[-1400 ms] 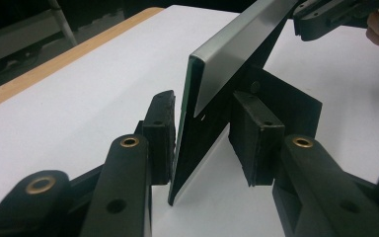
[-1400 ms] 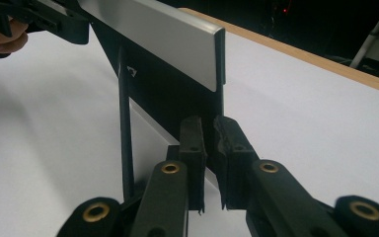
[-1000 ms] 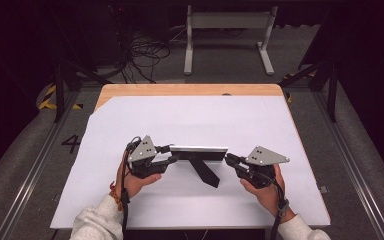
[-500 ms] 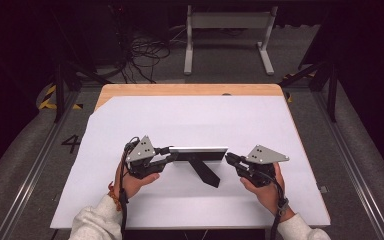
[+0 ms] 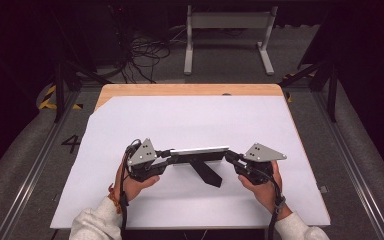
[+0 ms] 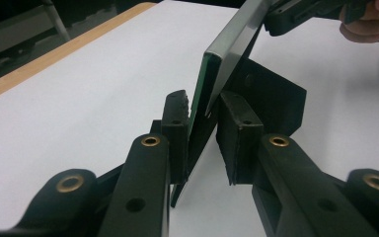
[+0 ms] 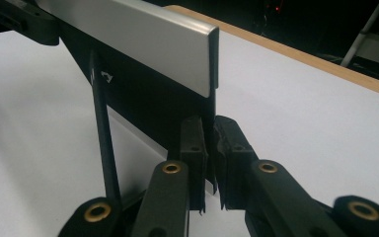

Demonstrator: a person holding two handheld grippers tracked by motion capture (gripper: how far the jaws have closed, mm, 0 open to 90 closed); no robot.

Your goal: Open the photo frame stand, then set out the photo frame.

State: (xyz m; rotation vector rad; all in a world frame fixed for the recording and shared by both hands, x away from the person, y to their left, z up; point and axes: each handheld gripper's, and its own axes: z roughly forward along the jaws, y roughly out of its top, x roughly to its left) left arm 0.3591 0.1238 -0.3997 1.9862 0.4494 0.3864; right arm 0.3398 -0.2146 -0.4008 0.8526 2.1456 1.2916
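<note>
We see a flat frame [image 5: 200, 151] standing on edge near the middle of the white table [image 5: 190, 120], propped by a black stand [image 5: 206, 171] that slants out from its back toward the person. We judge it is gripped at both ends so that it stays upright and level while it is steadied or shifted; one grip alone would let it swing on the stand.

The left gripper [image 5: 164, 156] meets the frame's left end. In the left gripper view its jaws straddle that edge: one pad lies against the green-edged face, while the other pad [image 6: 237, 133] sits close to the silver back with what looks like a thin gap, so we cannot tell whether it is truly clamped or only closing.

The right gripper [image 5: 231, 156] takes the other end. In the right gripper view its jaws are drawn nearly together, pads [image 7: 194, 143] pressing both faces of the frame's lower corner, and we judge this a firm pinch.

Both hands rest low, just above the table.
</note>
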